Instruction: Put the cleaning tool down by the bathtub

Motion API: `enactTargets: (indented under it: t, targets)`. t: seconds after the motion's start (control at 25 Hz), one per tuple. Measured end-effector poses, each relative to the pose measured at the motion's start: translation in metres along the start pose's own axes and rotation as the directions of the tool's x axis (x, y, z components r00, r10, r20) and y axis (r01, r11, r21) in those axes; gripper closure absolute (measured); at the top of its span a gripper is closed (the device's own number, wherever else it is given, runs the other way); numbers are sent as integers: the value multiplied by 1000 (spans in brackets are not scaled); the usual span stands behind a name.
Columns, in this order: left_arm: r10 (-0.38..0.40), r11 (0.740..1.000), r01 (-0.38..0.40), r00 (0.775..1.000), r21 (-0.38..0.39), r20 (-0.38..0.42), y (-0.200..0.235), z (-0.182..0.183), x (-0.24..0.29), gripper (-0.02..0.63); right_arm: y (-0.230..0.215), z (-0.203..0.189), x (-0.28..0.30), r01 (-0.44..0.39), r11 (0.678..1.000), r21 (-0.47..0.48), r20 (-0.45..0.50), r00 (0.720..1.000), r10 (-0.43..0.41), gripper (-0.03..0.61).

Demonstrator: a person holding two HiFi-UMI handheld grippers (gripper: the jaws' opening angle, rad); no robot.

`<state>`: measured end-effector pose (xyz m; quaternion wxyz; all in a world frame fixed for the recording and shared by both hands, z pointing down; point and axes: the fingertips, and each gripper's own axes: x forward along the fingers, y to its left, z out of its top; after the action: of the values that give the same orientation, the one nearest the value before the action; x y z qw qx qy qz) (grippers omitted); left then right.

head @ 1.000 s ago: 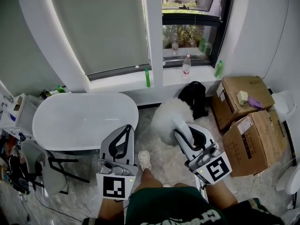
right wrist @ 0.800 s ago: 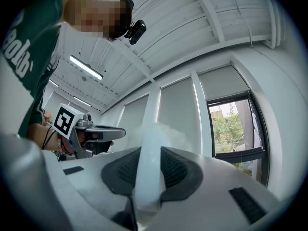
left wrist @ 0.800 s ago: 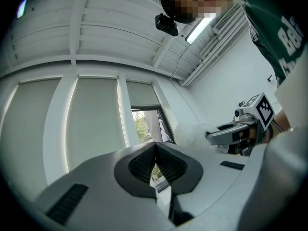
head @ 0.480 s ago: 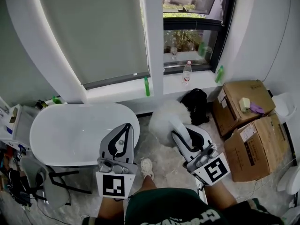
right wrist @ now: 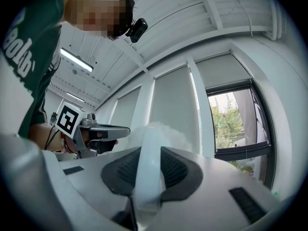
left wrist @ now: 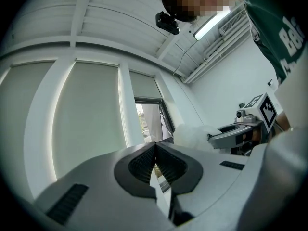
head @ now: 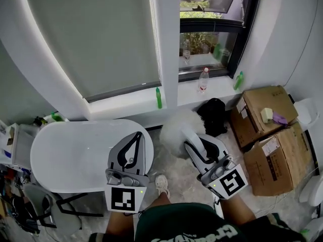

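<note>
Toward the window [head: 209,34] points the duster [head: 176,127] in the right tool [head: 198,144].

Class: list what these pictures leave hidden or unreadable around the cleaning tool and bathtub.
Head view: duster handle's lower end, hidden inside the right hand-held gripper.
Head view: one end of the bathtub, covered by the left hand-held gripper.
Head view: windowsill bottle's label, too small.

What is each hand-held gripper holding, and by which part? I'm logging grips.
Right hand-held gripper: fluffy white duster, clamped by its handle. Left hand-held gripper: shut, empty.
</note>
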<state>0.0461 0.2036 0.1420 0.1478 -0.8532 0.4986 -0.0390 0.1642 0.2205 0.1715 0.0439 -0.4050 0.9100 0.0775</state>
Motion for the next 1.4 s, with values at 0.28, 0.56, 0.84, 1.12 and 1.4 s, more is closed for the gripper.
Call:
enactTargets:
  t: [0.28,0.56,0.84,1.12,1.4]
  targets:
    - [-21,1000,22,999,-12,26,47,-14,43,607,-23,-8,58,31,1000,-3,-16,999,-31,482]
    - [-57,996,59,998,-64,37,86,-32,74,607,-37,-16,108,54,998,-12,-18,998,-54,482]
    - [-76,992,81,995,-97,57,116,-40,94,607,-41,-21,141,65,998,-20,-21,998,-66,482]
    - [-83,991,89,995,-100,63,133,-45,107,607,-46,-24,164,65,997,-29,-21,998,-65,482]
    - [-88,989,95,994,-112,67,136,-48,118,607,-50,-27,167,62,998,-26,-29,998,-62,482]
